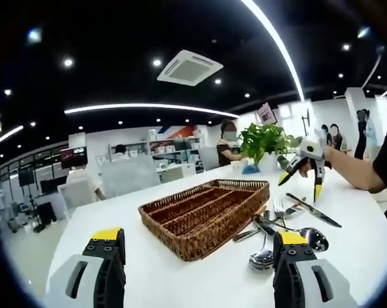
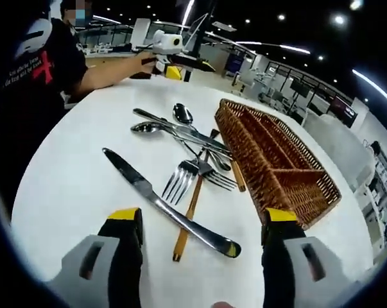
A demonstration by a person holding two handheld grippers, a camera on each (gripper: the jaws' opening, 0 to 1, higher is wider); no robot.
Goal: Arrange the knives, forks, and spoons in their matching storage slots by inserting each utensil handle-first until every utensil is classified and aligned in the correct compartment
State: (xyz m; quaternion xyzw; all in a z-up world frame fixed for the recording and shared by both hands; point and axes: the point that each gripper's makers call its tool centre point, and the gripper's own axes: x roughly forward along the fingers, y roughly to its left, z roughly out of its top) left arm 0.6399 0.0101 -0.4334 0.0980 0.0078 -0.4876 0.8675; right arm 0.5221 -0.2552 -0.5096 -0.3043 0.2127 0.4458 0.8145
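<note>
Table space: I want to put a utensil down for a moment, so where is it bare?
Bare white table lies left of the knife, toward the person. It is crowded between the knife and the basket, where forks and spoons overlap.

leafy green potted plant (image 1: 265, 142) at far edge of round white table (image 1: 148, 269), ceiling air-conditioner cassette (image 1: 189, 67) overhead
</note>
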